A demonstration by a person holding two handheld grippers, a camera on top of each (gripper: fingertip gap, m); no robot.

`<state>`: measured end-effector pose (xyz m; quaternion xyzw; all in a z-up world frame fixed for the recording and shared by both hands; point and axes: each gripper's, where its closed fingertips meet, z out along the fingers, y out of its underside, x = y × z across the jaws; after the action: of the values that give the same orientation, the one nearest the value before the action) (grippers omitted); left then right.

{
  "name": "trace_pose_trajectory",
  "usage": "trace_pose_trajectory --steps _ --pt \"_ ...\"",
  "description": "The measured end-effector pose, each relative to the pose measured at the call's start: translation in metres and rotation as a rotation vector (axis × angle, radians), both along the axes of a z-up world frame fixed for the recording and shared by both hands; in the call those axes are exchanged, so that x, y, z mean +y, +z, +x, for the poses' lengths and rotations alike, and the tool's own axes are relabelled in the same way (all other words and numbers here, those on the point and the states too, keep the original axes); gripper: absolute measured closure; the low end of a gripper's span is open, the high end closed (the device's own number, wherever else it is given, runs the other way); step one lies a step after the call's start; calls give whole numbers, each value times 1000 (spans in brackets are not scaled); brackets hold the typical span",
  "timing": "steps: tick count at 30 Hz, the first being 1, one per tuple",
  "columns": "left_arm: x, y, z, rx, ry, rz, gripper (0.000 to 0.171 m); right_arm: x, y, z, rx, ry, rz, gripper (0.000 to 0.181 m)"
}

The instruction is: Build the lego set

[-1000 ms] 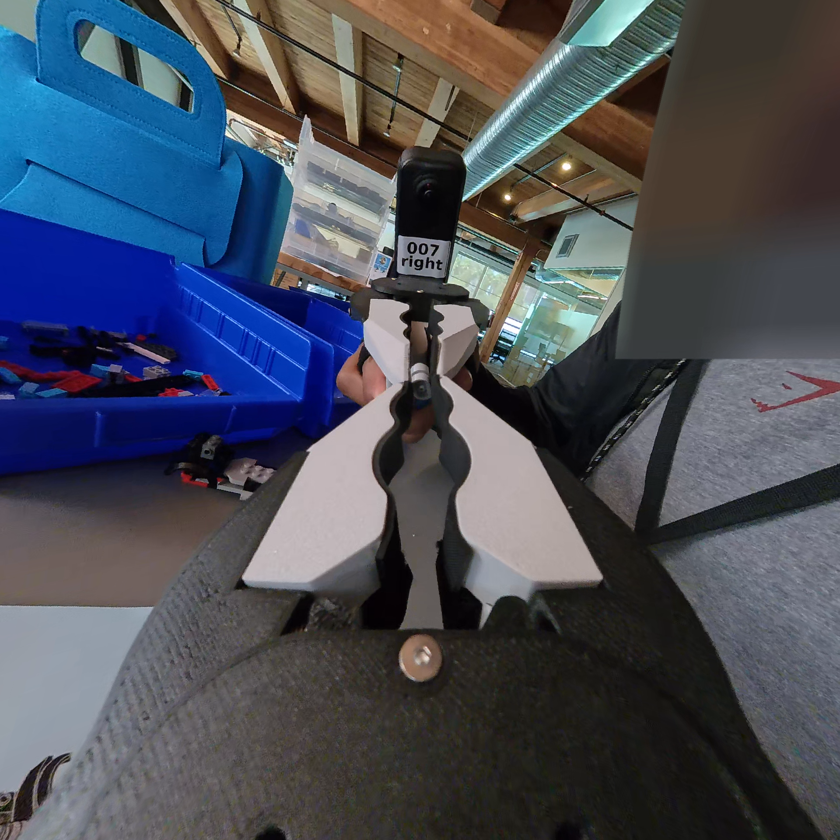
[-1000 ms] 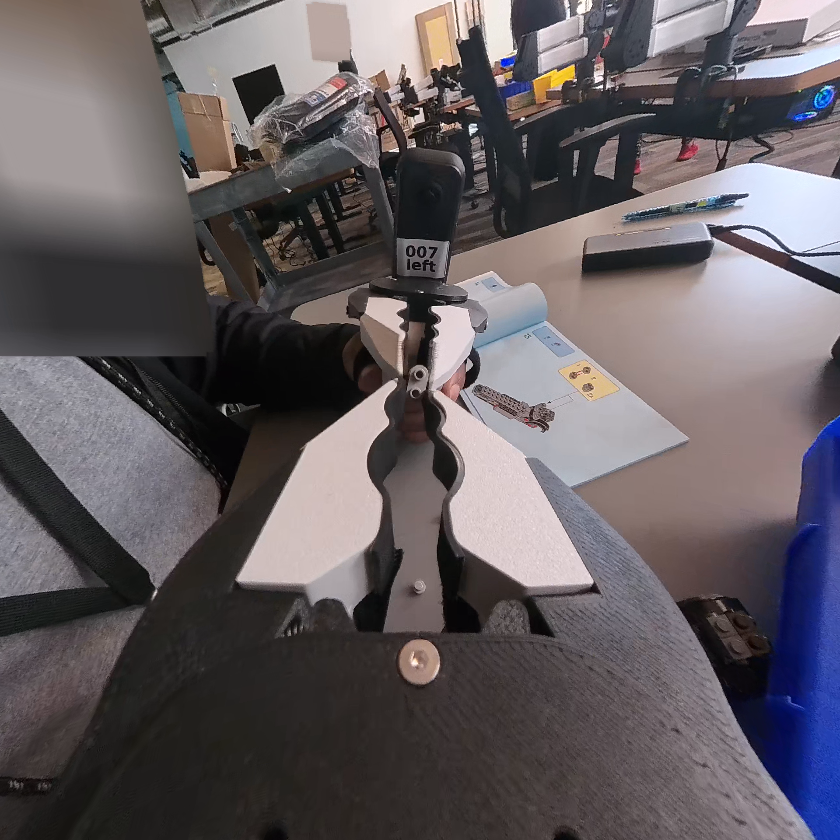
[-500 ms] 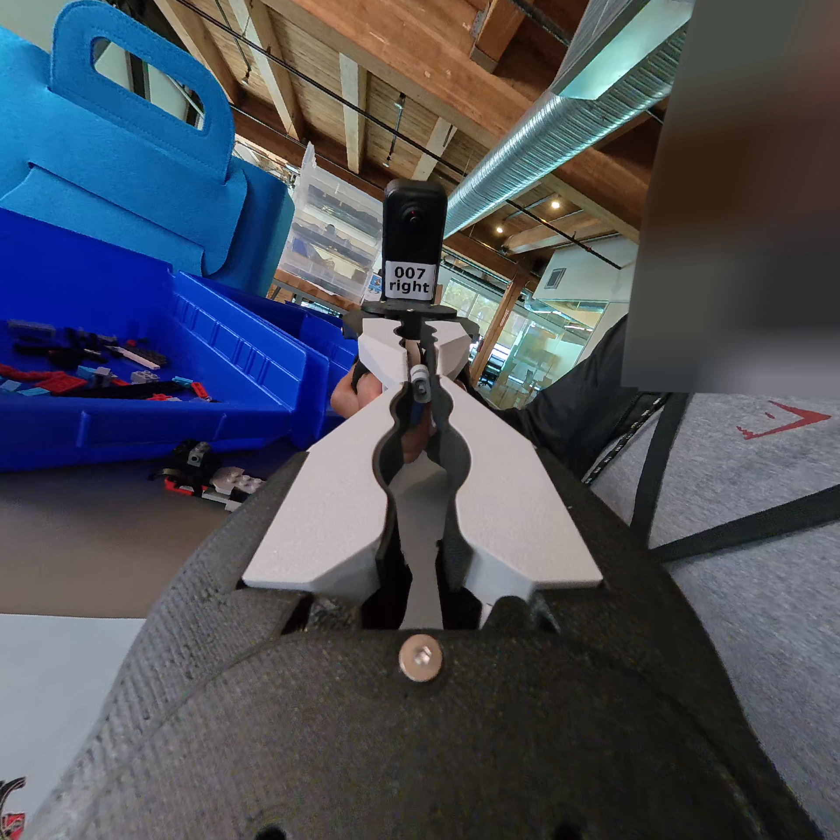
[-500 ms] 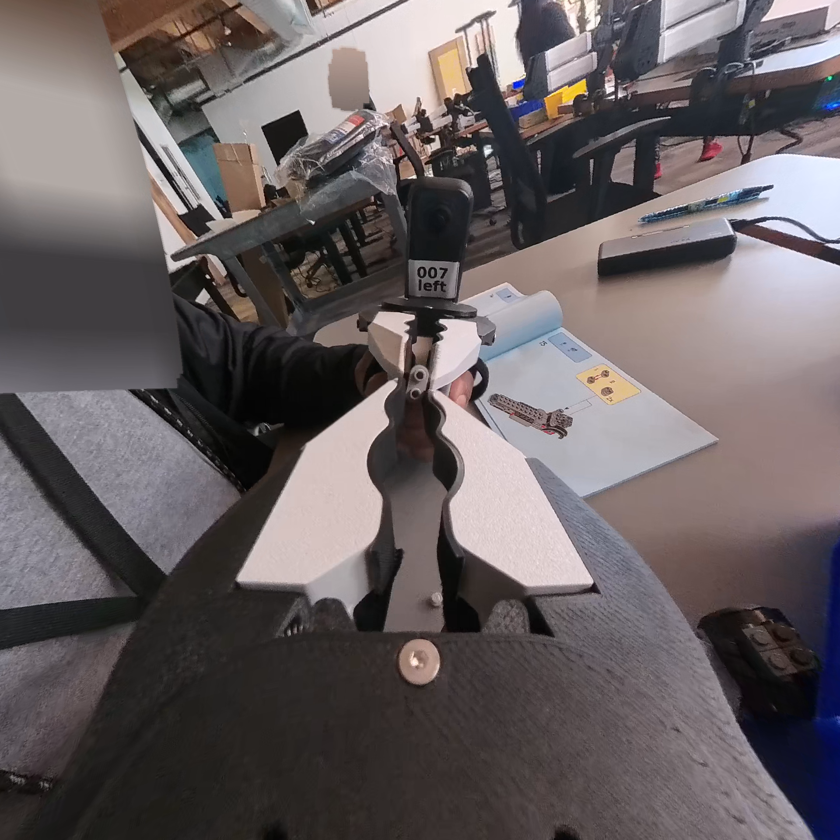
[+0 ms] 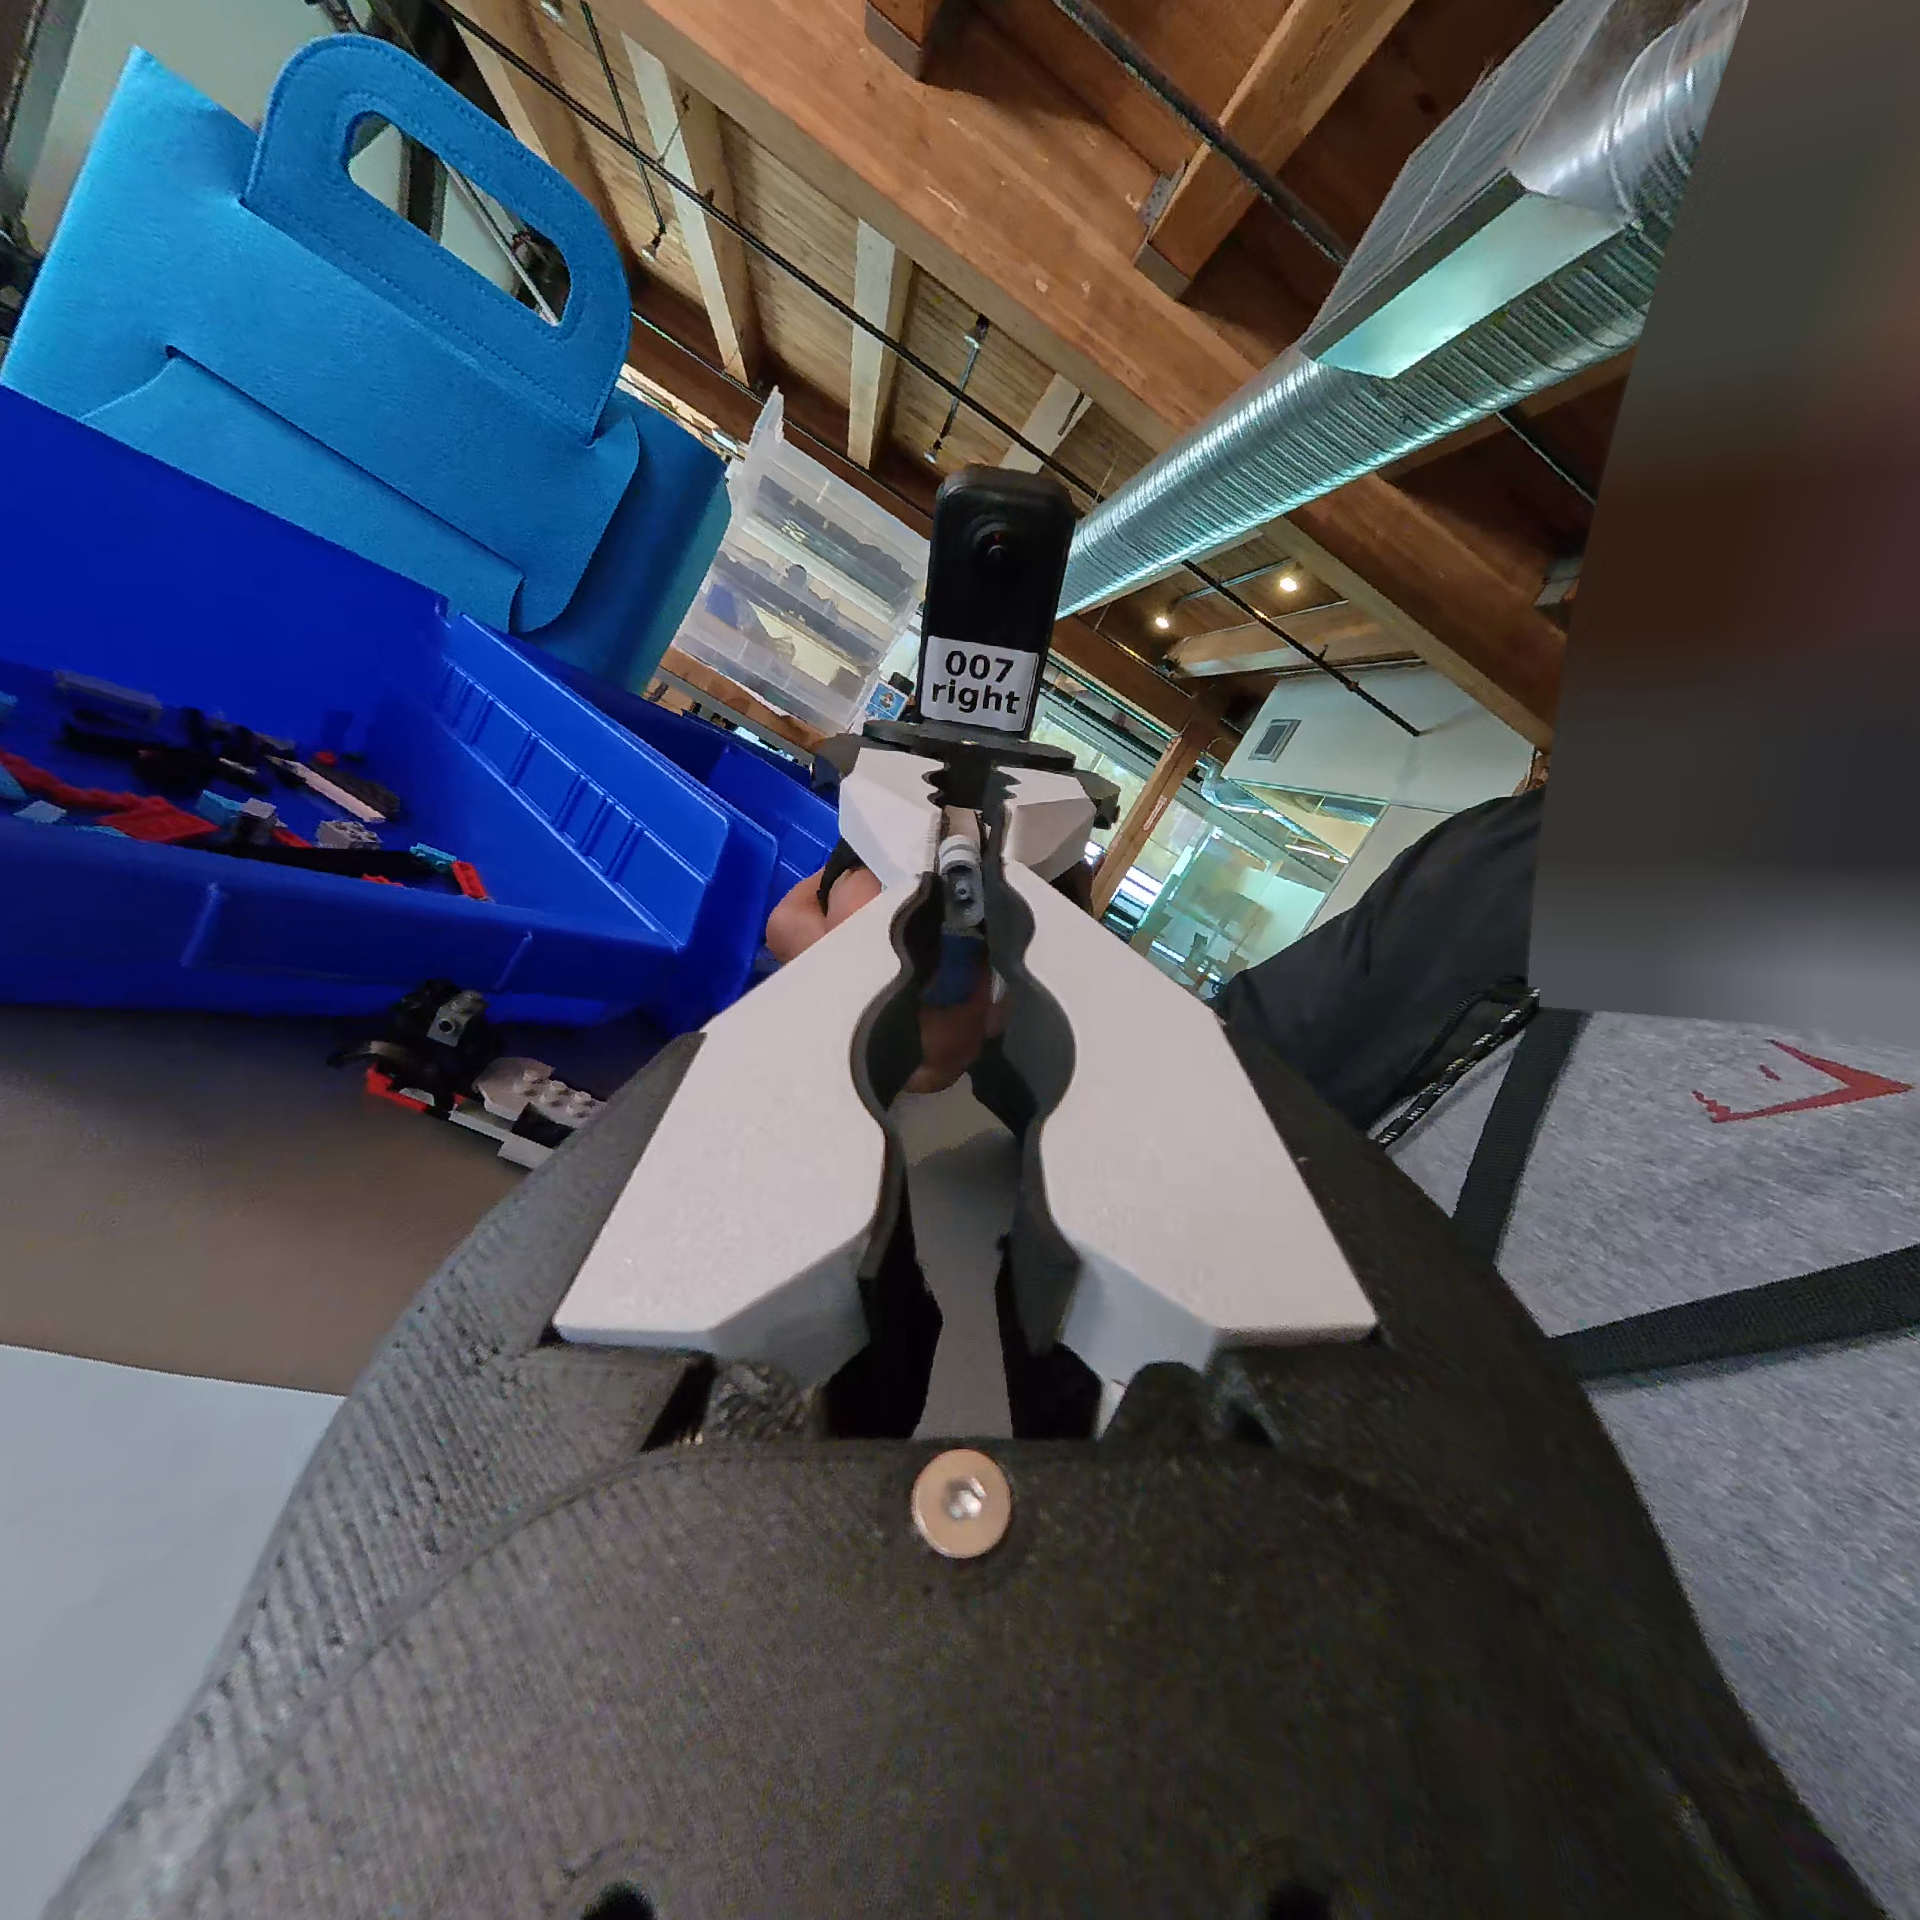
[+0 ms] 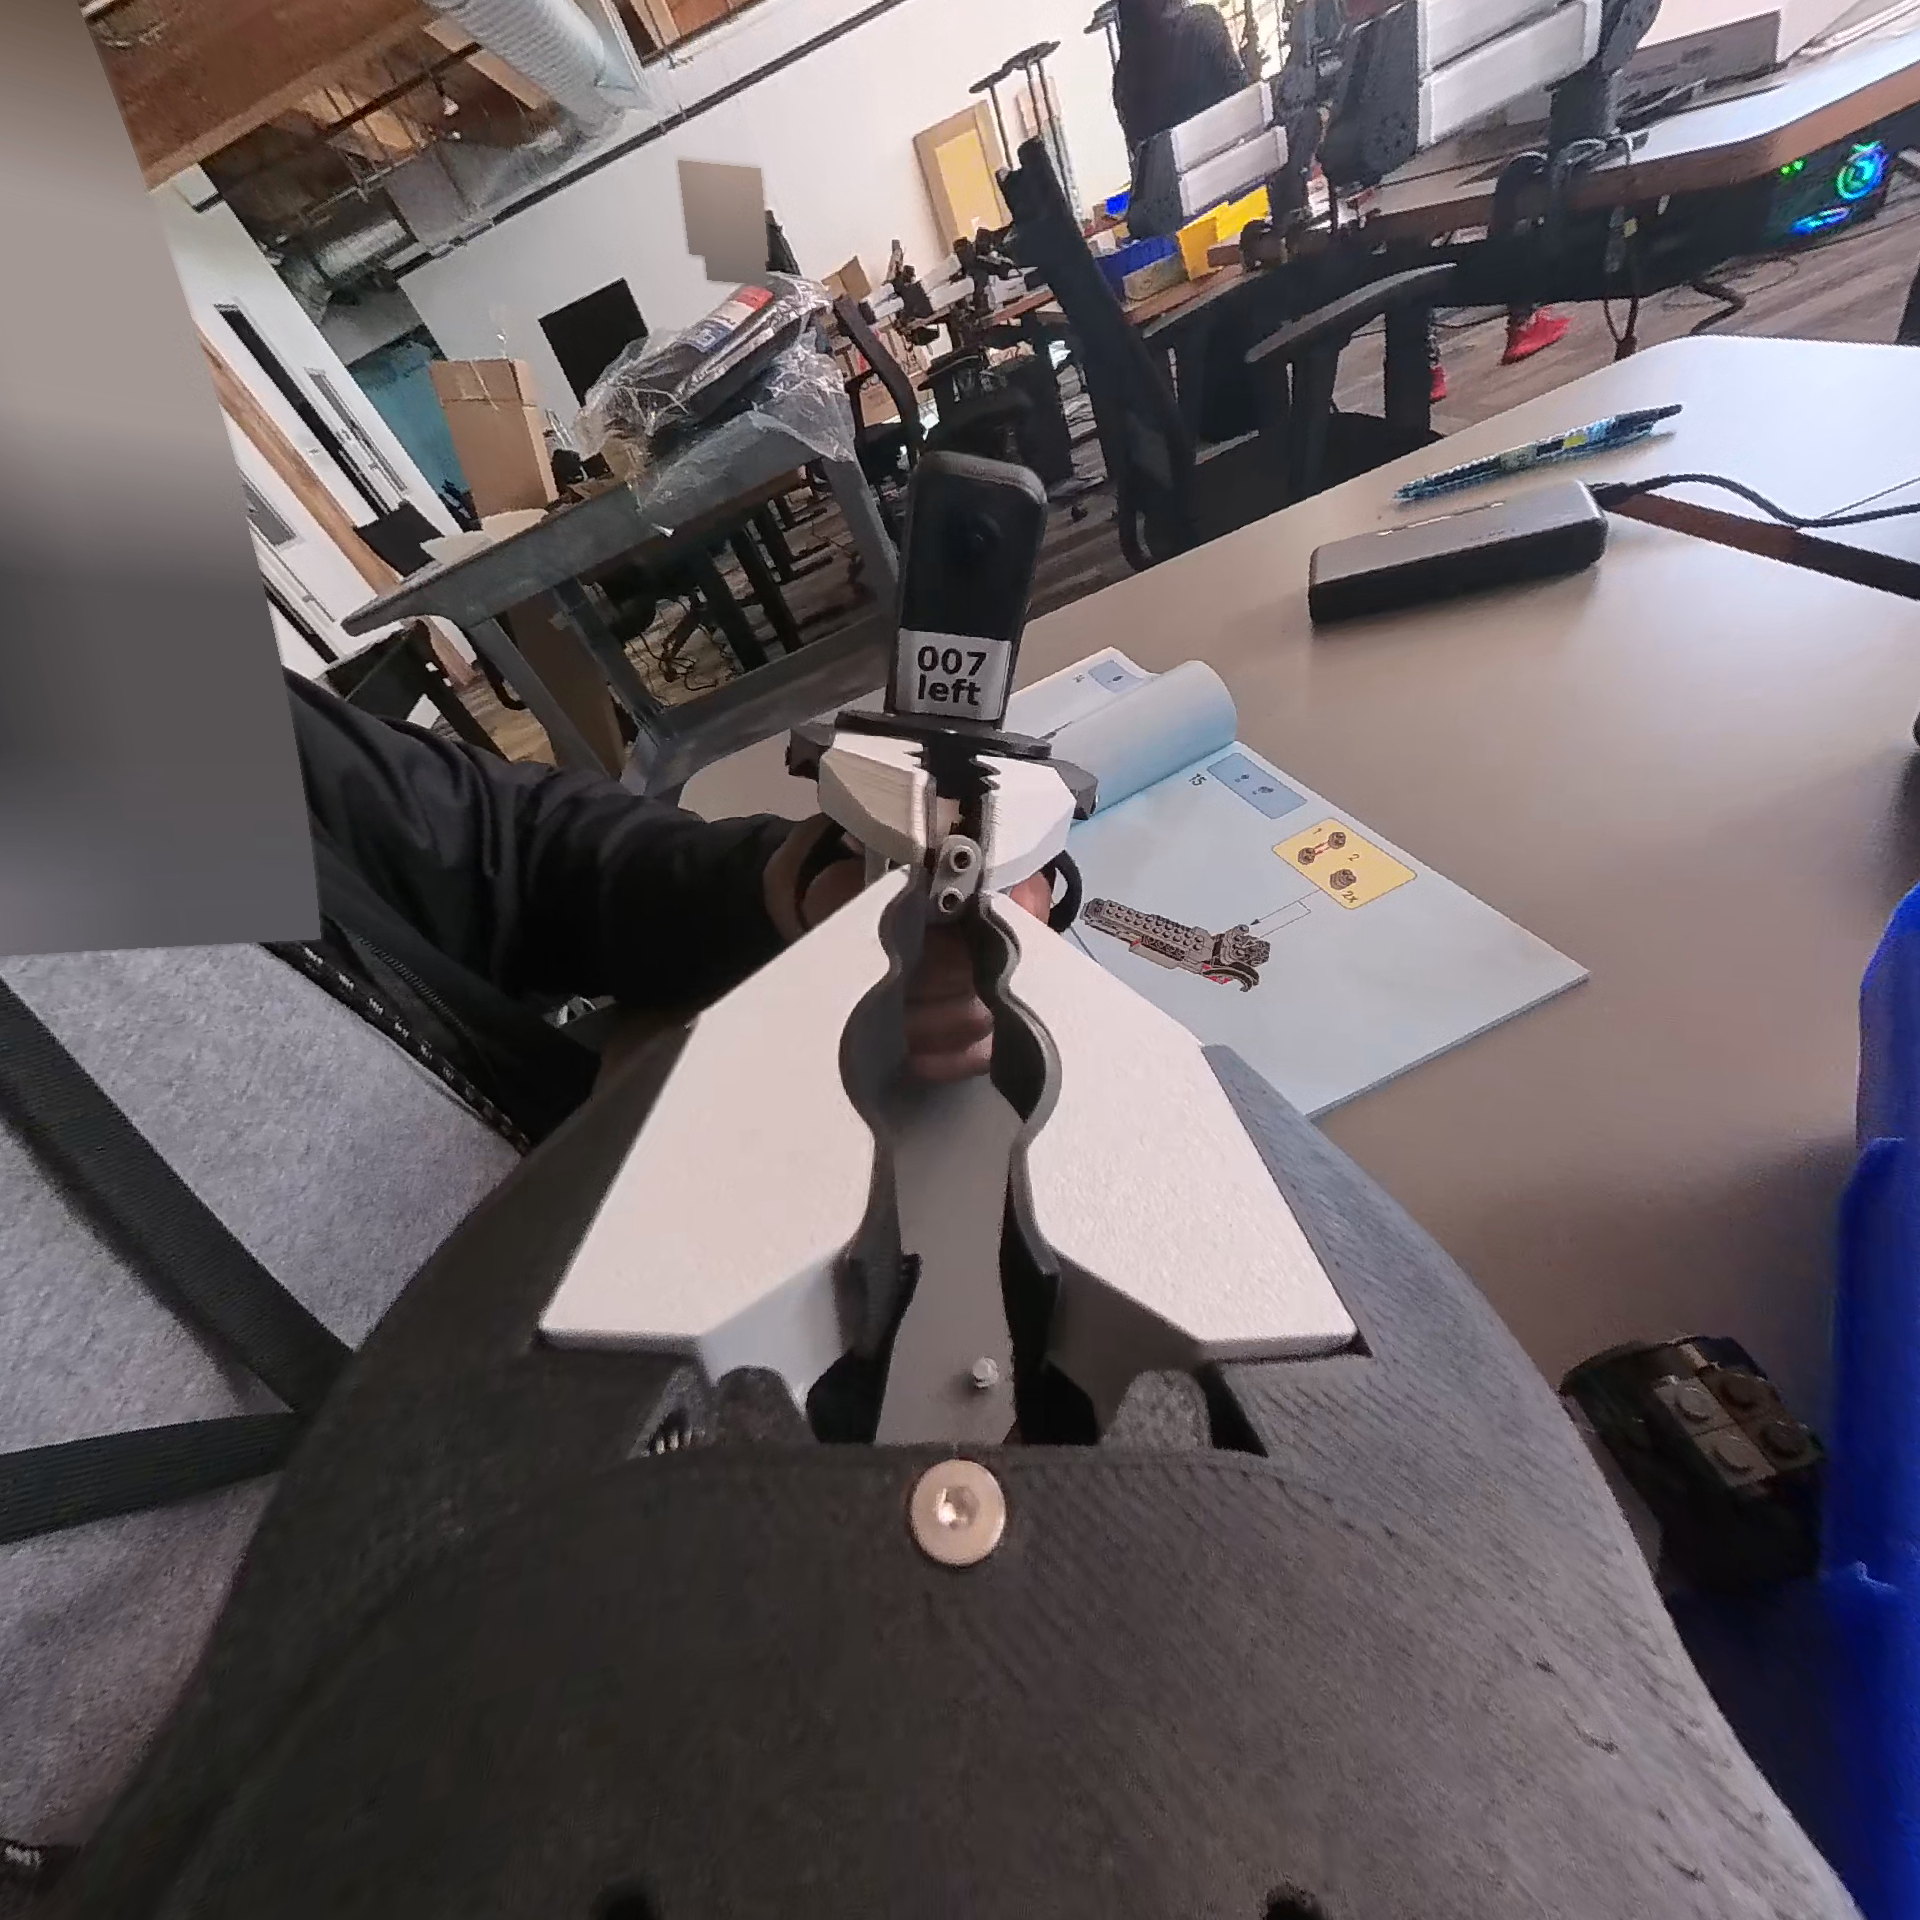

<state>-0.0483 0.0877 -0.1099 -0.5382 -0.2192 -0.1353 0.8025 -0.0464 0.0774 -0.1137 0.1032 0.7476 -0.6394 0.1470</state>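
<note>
The two grippers met tip to tip in mid-air, raised above the grey table (image 6: 1558, 727). In the left wrist view the left gripper (image 5: 961, 894) was clenched at the centre of the frame on a small grey lego piece (image 5: 963, 883), with a bit of blue showing just below it. The right gripper (image 5: 961, 821) faced it from just beyond, its tips touching the same little assembly. In the right wrist view the right gripper (image 6: 951, 899) was likewise pinched shut, and a grey connector with two round holes (image 6: 958, 878) stood at its tips, held between both tools; I could not tell which piece belonged to which grip. A hand (image 6: 940, 1023) showed behind the fingers, gripping the other tool. At the left of the left wrist view a blue bin (image 5: 582, 831) held loose red, black and grey lego parts (image 5: 239, 800), and a partly built model (image 5: 468, 1070) lay on the table just in front of it. The open instruction booklet (image 6: 1330, 935) lay flat at the right centre of the right wrist view, with a black power bank (image 6: 1455, 551) and a pen (image 6: 1538, 452) farther up.
</note>
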Motion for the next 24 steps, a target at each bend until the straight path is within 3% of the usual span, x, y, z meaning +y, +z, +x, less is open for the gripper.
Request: trace_pose_trajectory --steps 24 --pt "2 0 -2 11 44 -1 163 0 -3 -2 17 -14 19 173"
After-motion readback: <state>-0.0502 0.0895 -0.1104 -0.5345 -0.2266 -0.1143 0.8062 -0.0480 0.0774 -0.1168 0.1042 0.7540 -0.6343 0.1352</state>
